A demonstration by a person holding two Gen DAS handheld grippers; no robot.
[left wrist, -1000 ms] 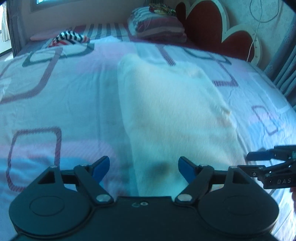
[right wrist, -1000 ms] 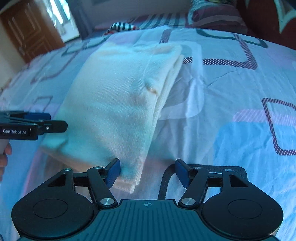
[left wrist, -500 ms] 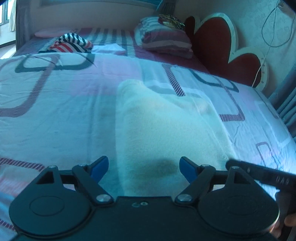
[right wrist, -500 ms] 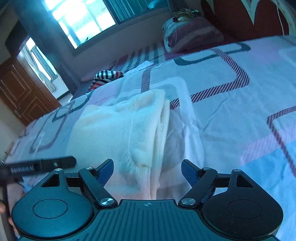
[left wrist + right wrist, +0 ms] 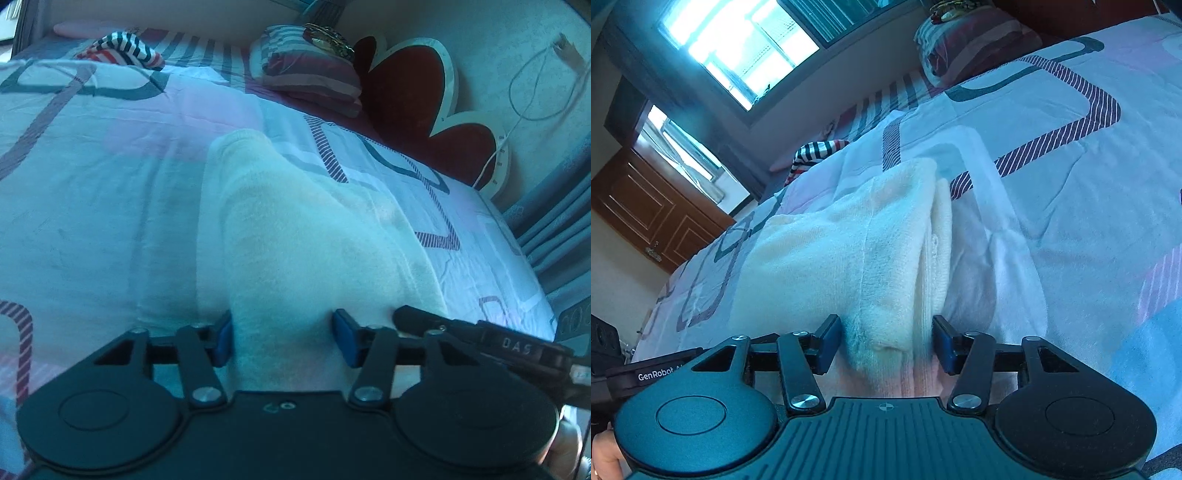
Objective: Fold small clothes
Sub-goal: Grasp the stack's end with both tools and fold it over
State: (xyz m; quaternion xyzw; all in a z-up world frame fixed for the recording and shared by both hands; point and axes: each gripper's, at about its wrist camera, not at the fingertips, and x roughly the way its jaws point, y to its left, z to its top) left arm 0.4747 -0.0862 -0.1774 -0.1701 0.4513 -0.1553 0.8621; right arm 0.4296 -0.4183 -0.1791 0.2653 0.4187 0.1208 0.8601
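A cream folded garment (image 5: 310, 236) lies lengthwise on the patterned bedspread (image 5: 92, 184). My left gripper (image 5: 282, 341) is open, its blue pads either side of the garment's near left end. My right gripper (image 5: 886, 341) is open too, its pads straddling the garment's (image 5: 849, 251) near right corner, where the folded layers show. The right gripper's finger (image 5: 443, 325) shows at the right of the left wrist view, and the left gripper's body (image 5: 646, 373) at the lower left of the right wrist view. The near hem is hidden under both grippers.
A striped garment (image 5: 118, 51) lies at the far end of the bed. Folded striped bedding (image 5: 314, 74) sits by a red heart-shaped headboard (image 5: 413, 110). Curtains (image 5: 554, 229) hang at the right. A window (image 5: 738, 48) and a wooden door (image 5: 657, 206) are beyond the bed.
Both grippers have dropped low and moved forward onto the garment's near end. Their open jaws have narrowed and now straddle the cloth edge.
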